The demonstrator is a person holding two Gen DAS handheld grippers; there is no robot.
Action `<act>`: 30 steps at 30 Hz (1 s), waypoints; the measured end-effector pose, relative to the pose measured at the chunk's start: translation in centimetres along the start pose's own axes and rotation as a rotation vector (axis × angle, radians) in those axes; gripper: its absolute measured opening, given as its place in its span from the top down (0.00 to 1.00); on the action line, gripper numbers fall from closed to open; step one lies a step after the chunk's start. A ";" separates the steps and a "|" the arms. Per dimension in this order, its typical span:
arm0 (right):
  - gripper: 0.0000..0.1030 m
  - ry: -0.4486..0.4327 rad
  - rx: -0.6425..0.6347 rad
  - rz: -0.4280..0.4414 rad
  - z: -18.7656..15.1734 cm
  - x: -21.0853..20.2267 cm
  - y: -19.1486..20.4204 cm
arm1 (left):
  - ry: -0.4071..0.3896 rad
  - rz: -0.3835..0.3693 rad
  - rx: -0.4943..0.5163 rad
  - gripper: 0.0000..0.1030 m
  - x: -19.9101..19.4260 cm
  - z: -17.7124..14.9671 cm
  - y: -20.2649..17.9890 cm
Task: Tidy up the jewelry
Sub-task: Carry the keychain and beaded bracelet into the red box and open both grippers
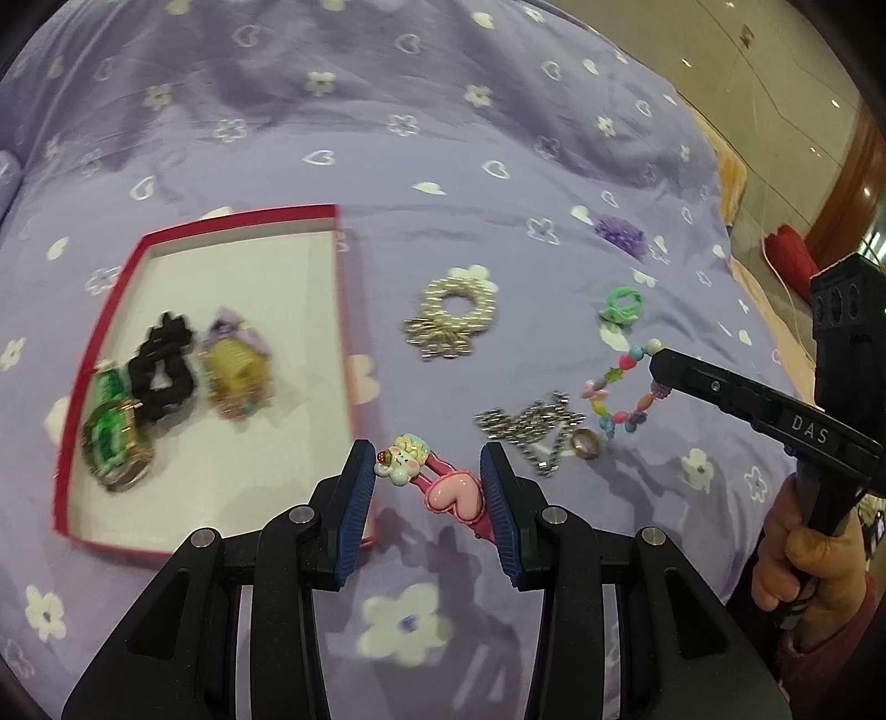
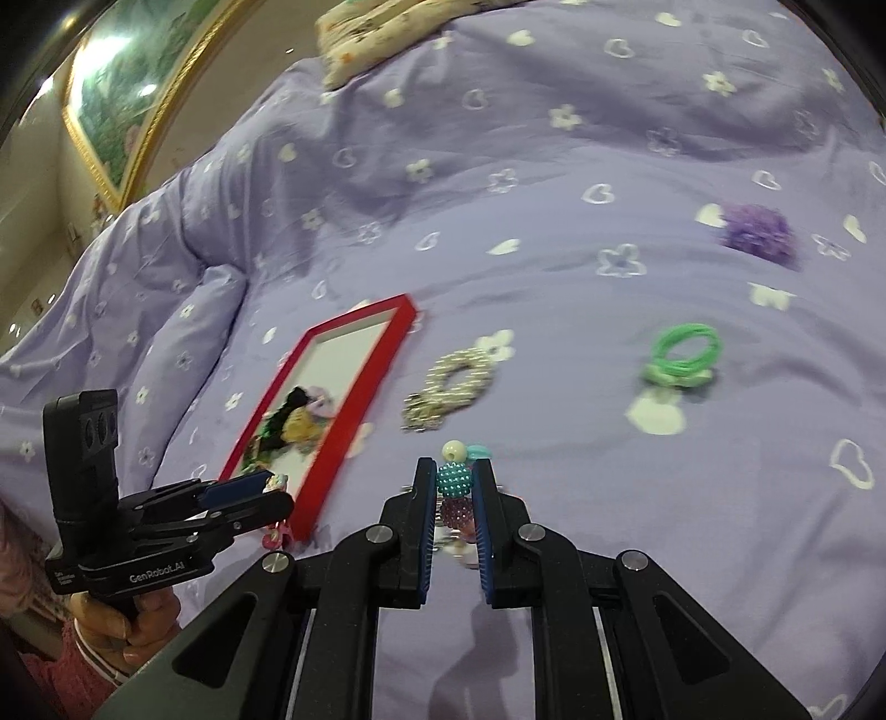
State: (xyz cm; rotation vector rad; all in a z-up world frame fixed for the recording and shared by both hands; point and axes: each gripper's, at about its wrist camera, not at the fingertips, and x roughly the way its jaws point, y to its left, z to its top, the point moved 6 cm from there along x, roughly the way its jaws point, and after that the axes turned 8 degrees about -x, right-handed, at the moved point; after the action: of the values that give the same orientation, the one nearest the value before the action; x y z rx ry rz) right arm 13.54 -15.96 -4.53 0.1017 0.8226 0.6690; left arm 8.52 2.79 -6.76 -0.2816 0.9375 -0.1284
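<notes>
A red box [image 1: 111,310] with a white inside holds a green bangle [image 1: 113,443], a black scrunchie [image 1: 163,374] and a gold-and-lilac piece [image 1: 235,368]. My left gripper [image 1: 427,465] is open around a pink hair clip [image 1: 437,482] with a heart and a bunny charm, beside the box's right wall. My right gripper [image 2: 453,471] is shut on a colourful bead bracelet [image 2: 454,481]; in the left wrist view the bracelet [image 1: 620,393] hangs from its tip [image 1: 662,376]. On the bedspread lie a pearl scrunchie [image 1: 451,315], a silver chain [image 1: 531,426] and a ring [image 1: 585,443].
A green hair tie [image 2: 684,354] and a purple pompom [image 2: 758,230] lie on the lilac flowered bedspread [image 2: 554,249] to the right. The box also shows in the right wrist view [image 2: 326,459]. A pillow [image 2: 398,27] lies at the far edge. The floor and a red bag [image 1: 789,255] are beyond the bed.
</notes>
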 end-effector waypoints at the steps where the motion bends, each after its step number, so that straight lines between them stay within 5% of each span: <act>1: 0.88 0.003 -0.010 0.011 0.1 0.3 0.7 | -0.005 0.006 -0.008 0.64 -0.3 0.0 0.5; 30: 0.88 0.056 -0.155 0.212 2.4 7.5 13.4 | -0.081 0.164 -0.182 0.64 -3.9 0.6 13.6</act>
State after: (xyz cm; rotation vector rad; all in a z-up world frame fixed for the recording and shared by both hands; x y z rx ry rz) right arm 12.06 -0.50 -3.20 0.0297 0.8175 0.9372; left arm 6.49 16.79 -7.39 -0.3732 0.8894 0.1191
